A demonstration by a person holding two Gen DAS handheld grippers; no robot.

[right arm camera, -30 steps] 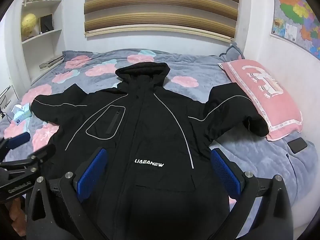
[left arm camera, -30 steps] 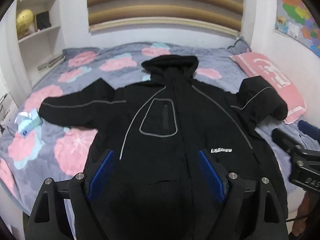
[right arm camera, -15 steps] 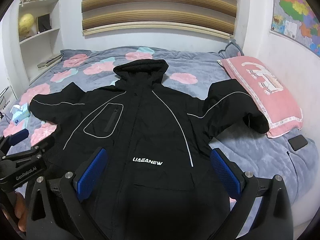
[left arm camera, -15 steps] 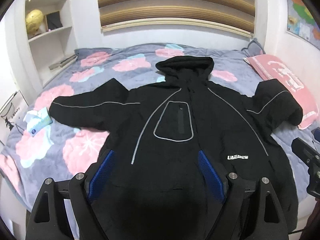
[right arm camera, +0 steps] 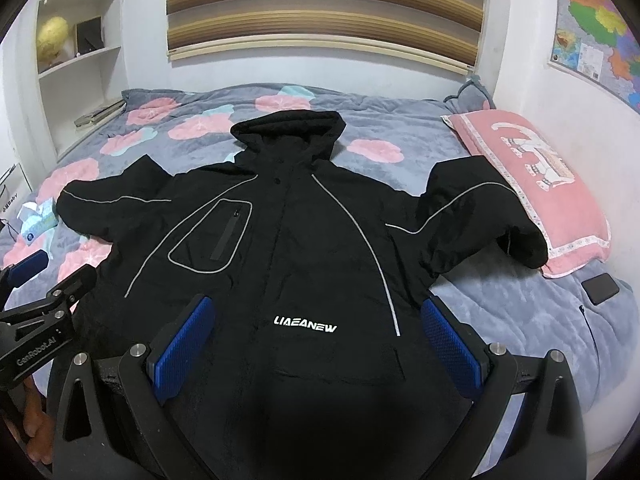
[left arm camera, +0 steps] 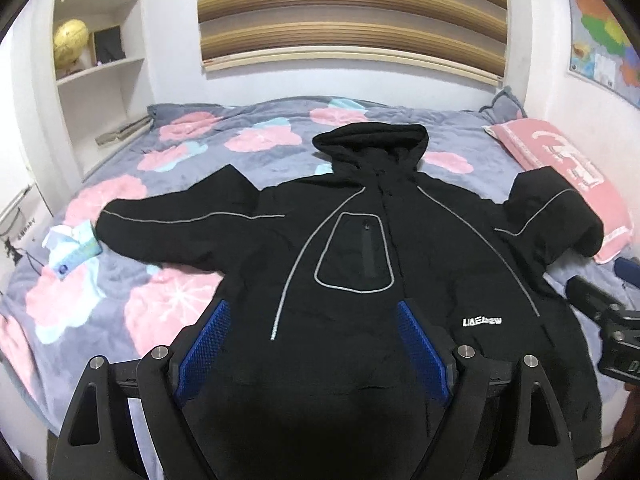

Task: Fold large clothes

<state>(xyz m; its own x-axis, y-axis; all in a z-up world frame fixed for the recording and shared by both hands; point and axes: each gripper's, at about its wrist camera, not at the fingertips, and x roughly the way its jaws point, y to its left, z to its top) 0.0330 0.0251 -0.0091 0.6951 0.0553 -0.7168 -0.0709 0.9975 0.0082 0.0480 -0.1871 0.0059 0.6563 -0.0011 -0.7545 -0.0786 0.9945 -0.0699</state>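
A large black hooded jacket (left arm camera: 400,248) with grey piping lies face up, spread on the bed; it also shows in the right wrist view (right arm camera: 304,248). Its hood points to the far wall. The left sleeve lies out straight; the right sleeve is bent against the pink pillow. My left gripper (left arm camera: 312,324) is open and empty above the jacket's lower left front. My right gripper (right arm camera: 320,320) is open and empty above the lower right front, near the white logo. Each gripper shows at the edge of the other's view.
The bed (left arm camera: 240,140) has a grey quilt with pink flowers. A pink pillow (right arm camera: 540,184) lies at the right, a black phone (right arm camera: 600,288) below it. A light blue packet (left arm camera: 74,252) lies by the left cuff. Shelves (left arm camera: 100,64) stand at the left wall.
Both grippers have pulled back and shifted slightly; the jacket sits a little further right in the left wrist view. The jacket itself has not moved. Both grippers stay open.
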